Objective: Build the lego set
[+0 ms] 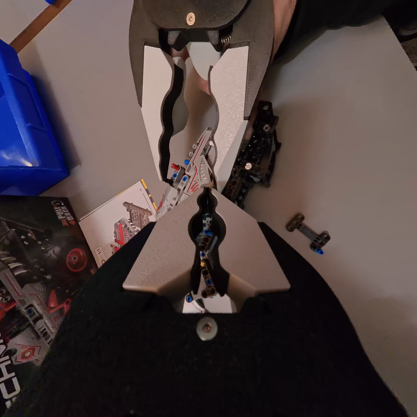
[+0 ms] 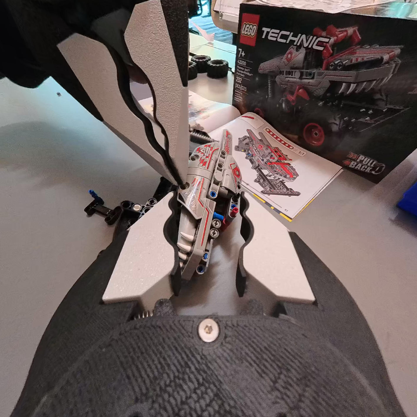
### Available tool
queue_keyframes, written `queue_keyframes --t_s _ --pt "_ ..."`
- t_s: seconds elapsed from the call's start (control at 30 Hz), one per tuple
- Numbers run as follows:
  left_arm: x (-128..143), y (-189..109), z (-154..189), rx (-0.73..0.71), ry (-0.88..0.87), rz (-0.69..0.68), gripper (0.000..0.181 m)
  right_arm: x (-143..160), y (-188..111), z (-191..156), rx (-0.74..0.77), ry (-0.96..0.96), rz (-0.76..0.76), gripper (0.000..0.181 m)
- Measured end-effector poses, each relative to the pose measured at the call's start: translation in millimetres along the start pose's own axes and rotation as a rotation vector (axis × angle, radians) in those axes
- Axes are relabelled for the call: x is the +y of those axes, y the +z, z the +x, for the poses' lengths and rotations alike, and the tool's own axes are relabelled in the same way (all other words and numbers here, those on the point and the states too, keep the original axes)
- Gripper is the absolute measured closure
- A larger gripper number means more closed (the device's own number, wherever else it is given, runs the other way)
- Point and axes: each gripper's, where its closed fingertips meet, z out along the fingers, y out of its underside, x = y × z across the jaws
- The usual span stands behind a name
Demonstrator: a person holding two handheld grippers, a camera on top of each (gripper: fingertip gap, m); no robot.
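Note:
The grey truck body, with red stripes and white teeth, is held tilted on edge above the grey table. My right gripper is closed around its sides, with the pins touching the pads. It comes in from the top of the left wrist view. My left gripper is shut, and its tips press on the body's grey side panel. In the right wrist view the left gripper meets a hole in that panel. A black beam with blue pins shows through the gap between its fingers.
A black chassis frame lies beside the body. A small black connector with a blue pin lies alone. The open instruction booklet, the set's box, black tyres and a blue bin ring the work area. Both grippers' tips are close together, under 4 cm apart.

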Motion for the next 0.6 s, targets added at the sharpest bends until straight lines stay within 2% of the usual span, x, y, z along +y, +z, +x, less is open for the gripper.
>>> queue_keyframes --t_s 0.17,0.4,0.6 --pt "0.7 0.3 -0.1 0.011 0.0 -0.001 0.181 1.3 0.2 1.1 0.01 -0.001 -0.007 0.127" --pt "1.7 0.5 0.4 0.058 0.078 -0.073 0.181 2.9 -1.5 0.7 0.033 -0.027 -0.013 0.13" --pt "1.3 0.4 1.0 0.176 0.019 -0.115 0.181 2.7 -2.0 -0.2 0.024 -0.002 -0.01 0.131"
